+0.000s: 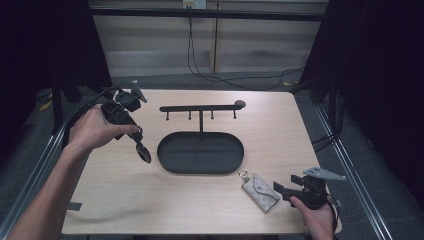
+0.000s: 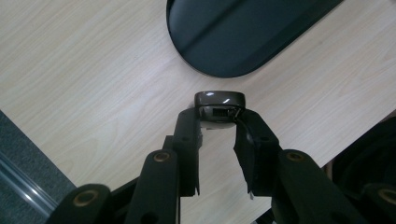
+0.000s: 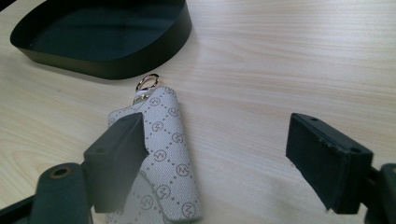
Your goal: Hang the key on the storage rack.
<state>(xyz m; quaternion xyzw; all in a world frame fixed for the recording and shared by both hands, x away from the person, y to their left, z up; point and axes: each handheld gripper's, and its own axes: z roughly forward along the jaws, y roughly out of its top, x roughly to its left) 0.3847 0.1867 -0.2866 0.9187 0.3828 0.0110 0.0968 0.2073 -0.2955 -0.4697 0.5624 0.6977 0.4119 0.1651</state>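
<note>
My left gripper [image 1: 138, 142] is shut on a small dark glossy key fob [image 1: 144, 153], held just above the table left of the black oval tray [image 1: 200, 152]. In the left gripper view the jaws [image 2: 217, 119] clamp the fob [image 2: 219, 100] by its slotted end, near the tray's rim [image 2: 219, 70]. A grey patterned key pouch [image 1: 261, 192] with a gold ring [image 1: 243, 174] lies flat at the front right. My right gripper [image 1: 280, 191] is open just right of it; its left jaw overlaps the pouch [image 3: 168, 154] in the right gripper view, with the gripper [image 3: 215, 135] wide apart.
A black hook rack [image 1: 200, 107] with several small hooks rises from the tray's back edge. The tray wall [image 3: 116, 65] stands just beyond the pouch's ring [image 3: 147, 83]. Metal rails run along both table sides; cables lie on the floor behind.
</note>
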